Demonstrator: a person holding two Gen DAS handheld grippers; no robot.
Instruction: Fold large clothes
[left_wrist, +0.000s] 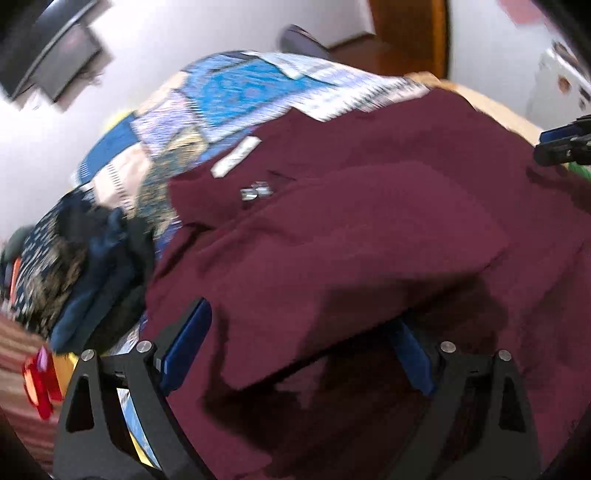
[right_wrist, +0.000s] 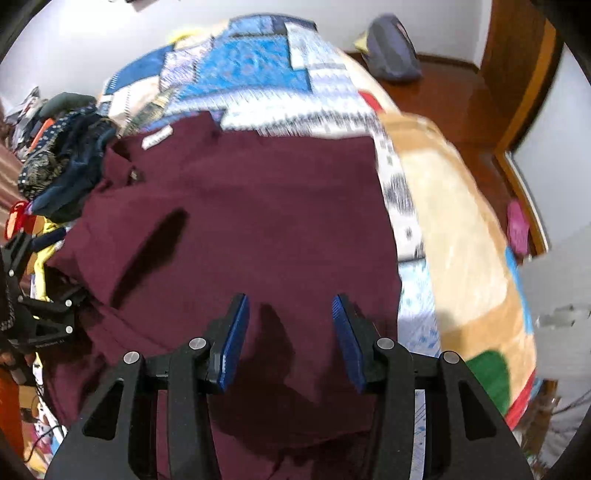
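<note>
A large maroon shirt (left_wrist: 351, 229) lies spread on a bed with a patchwork quilt (left_wrist: 229, 92); its white neck label (left_wrist: 236, 157) faces up. A folded flap of it hangs over my left gripper (left_wrist: 303, 332), whose jaws stand wide open with the right pad partly under cloth. In the right wrist view the shirt (right_wrist: 258, 206) lies flat, and my right gripper (right_wrist: 290, 321) hovers open just above its near edge. The left gripper also shows at the left edge of the right wrist view (right_wrist: 40, 295).
A pile of dark blue and patterned clothes (left_wrist: 92, 258) sits left of the shirt. The quilt (right_wrist: 461, 229) continues to the right. A grey bag (right_wrist: 393, 48) lies on the wooden floor beyond the bed. A wall-mounted screen (left_wrist: 55, 48) hangs upper left.
</note>
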